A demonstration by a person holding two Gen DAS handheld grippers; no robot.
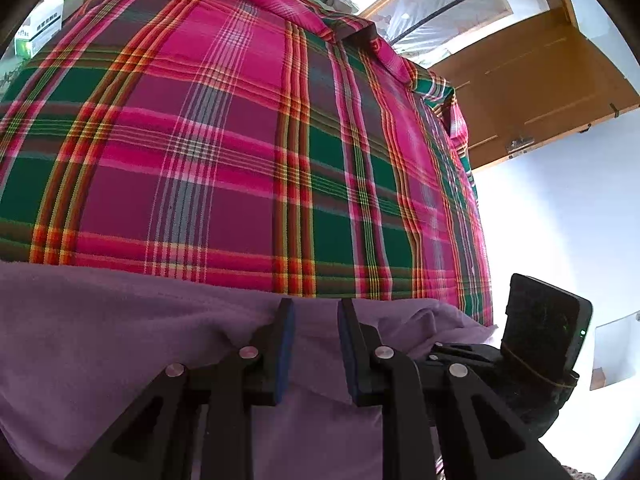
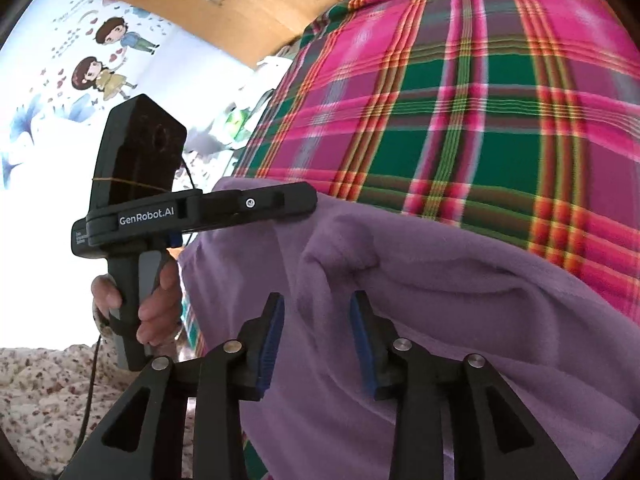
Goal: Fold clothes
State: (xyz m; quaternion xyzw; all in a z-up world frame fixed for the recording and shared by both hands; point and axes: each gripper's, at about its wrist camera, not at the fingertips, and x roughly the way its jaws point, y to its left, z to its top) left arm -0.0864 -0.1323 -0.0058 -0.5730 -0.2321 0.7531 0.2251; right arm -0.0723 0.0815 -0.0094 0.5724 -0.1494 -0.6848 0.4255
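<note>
Purple fleece, a soft garment, lies bunched at the near edge of the bed, on top of a plaid blanket in pink, green and orange that covers the rest of the surface.

My left hand-held gripper sits low over the fleece with its jaws parted; a strip of the purple cloth shows between the blue pads, and I cannot tell whether they touch it. In the right wrist view my left hand wraps the grey handle of that tool, whose black finger reaches over the near left corner of the garment.

My right hand-held gripper is also parted, its blue pads standing either side of a raised fold of the fleece, not pinching it. The cloth humps up in thick ridges to the right of it.

A wooden door stands past the far right corner of the bed. Small boxes sit at the far left corner.
</note>
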